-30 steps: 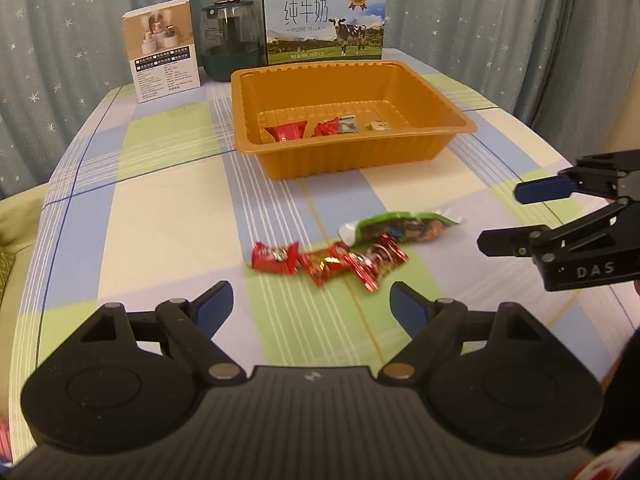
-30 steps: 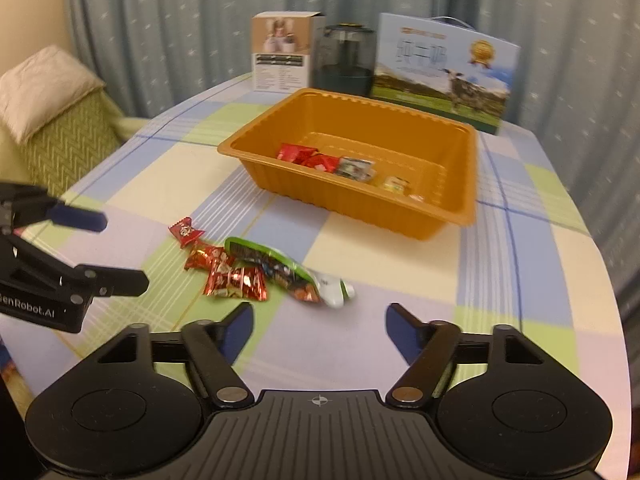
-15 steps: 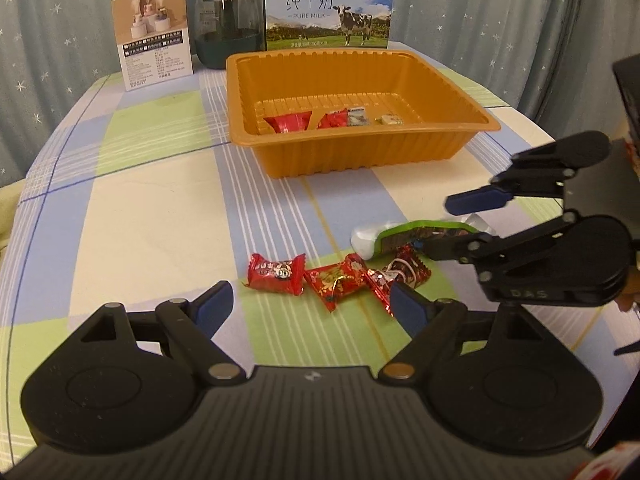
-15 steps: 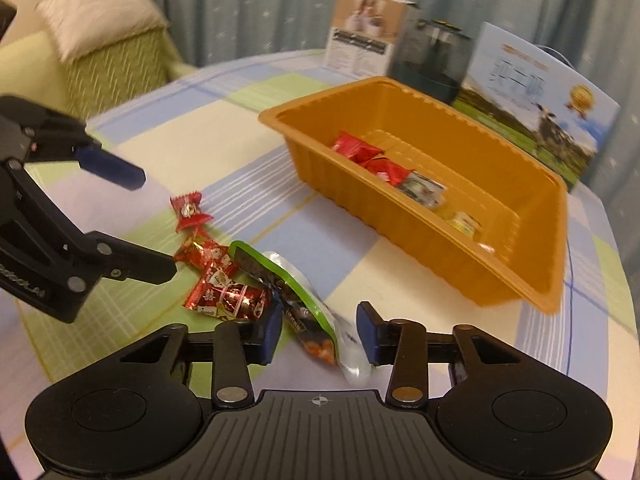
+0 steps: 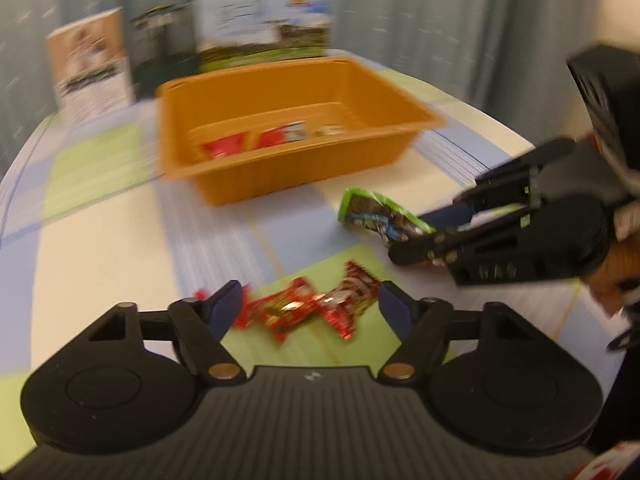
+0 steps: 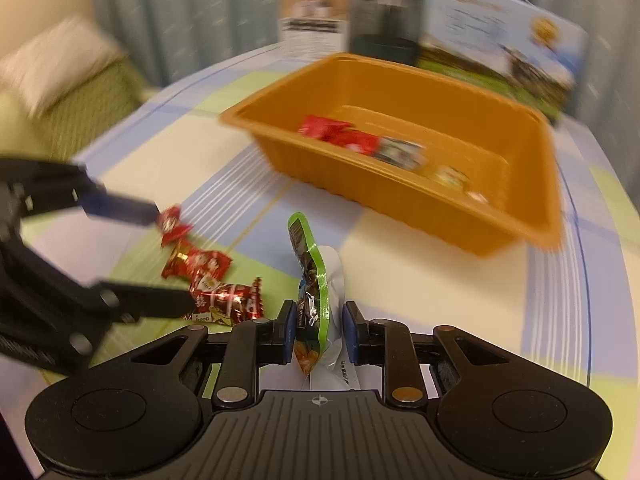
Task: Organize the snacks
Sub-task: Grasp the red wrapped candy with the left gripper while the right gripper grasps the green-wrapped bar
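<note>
Low at the bottom centre of the right wrist view, the right gripper (image 6: 316, 334) has its jaws pinching the green snack packet (image 6: 314, 280), which stands on edge between the blue pads and points up the frame toward the orange tray (image 6: 516, 236). Seen from the left wrist view, that gripper reaches in from the right edge of the frame, level and near the counter (image 5: 100, 248), with the packet (image 5: 376, 216) sticking out leftward from its tips. The left gripper (image 5: 310, 308) sits at the bottom centre of its own view with jaws spread wide, hanging over three red wrapped candies (image 5: 316, 308) that lie in a row on a green square of the checked cloth. The tray occupies the upper middle of both views and holds two red packets (image 6: 340, 134), a dark silvery packet (image 6: 402, 152) and some small pale pieces toward its right end, all blurred.
</note>
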The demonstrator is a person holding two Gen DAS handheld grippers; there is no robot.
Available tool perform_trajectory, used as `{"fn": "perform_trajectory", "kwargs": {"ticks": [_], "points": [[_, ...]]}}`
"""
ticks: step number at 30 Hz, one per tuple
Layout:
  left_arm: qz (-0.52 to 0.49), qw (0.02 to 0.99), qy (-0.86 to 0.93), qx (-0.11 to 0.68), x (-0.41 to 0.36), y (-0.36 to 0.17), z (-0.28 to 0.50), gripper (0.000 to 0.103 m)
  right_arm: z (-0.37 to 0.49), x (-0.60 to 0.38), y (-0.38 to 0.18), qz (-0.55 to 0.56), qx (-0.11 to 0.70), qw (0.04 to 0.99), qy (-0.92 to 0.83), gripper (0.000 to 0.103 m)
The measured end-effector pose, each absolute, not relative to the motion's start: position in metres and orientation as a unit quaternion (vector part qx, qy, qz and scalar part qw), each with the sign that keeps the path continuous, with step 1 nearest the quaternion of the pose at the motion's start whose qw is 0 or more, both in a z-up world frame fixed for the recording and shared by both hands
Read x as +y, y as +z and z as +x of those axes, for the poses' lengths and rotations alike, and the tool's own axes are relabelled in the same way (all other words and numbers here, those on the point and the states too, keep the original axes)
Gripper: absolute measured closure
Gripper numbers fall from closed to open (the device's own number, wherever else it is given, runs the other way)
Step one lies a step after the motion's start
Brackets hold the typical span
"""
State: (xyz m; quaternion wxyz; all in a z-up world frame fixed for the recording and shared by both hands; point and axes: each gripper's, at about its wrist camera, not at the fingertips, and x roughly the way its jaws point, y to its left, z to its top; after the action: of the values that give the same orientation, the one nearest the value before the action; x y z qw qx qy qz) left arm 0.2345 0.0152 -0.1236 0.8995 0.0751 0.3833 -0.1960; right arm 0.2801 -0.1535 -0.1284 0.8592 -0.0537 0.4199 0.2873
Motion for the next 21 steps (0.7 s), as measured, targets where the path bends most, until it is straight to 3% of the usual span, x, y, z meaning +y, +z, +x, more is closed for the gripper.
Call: {"fn": "perform_trajectory", "kwargs": {"ticks": [4, 6, 14, 16, 19, 21], "points": [[0.150, 0.879, -0.247, 0.379, -0.006, -0.129, 0.243, 0.047, 0.277, -0.175, -0.119, 0.001, 0.428, 0.868, 0.252, 0.078], [0.177, 0.868, -0.263, 0.383, -0.014, -0.133, 0.248, 0.064, 0.274, -0.181, -0.114, 0.016, 0.427, 0.871, 0.241, 0.078], [0.231, 0.840, -0.280, 0.403, -0.029, -0.145, 0.261, 0.065, 0.265, -0.195, -0.114, 0.045, 0.431, 0.873, 0.224, 0.078], [0.226, 0.840, -0.276, 0.409, -0.029, -0.144, 0.261, 0.068, 0.264, -0.197, -0.114, 0.048, 0.431, 0.873, 0.222, 0.078], [0.201, 0.843, -0.269, 0.421, -0.029, -0.143, 0.260, 0.080, 0.262, -0.200, -0.116, 0.056, 0.432, 0.873, 0.217, 0.078], [0.185, 0.848, -0.258, 0.425, -0.029, -0.143, 0.258, 0.081, 0.261, -0.201, -0.116, 0.065, 0.435, 0.872, 0.214, 0.078]]}}
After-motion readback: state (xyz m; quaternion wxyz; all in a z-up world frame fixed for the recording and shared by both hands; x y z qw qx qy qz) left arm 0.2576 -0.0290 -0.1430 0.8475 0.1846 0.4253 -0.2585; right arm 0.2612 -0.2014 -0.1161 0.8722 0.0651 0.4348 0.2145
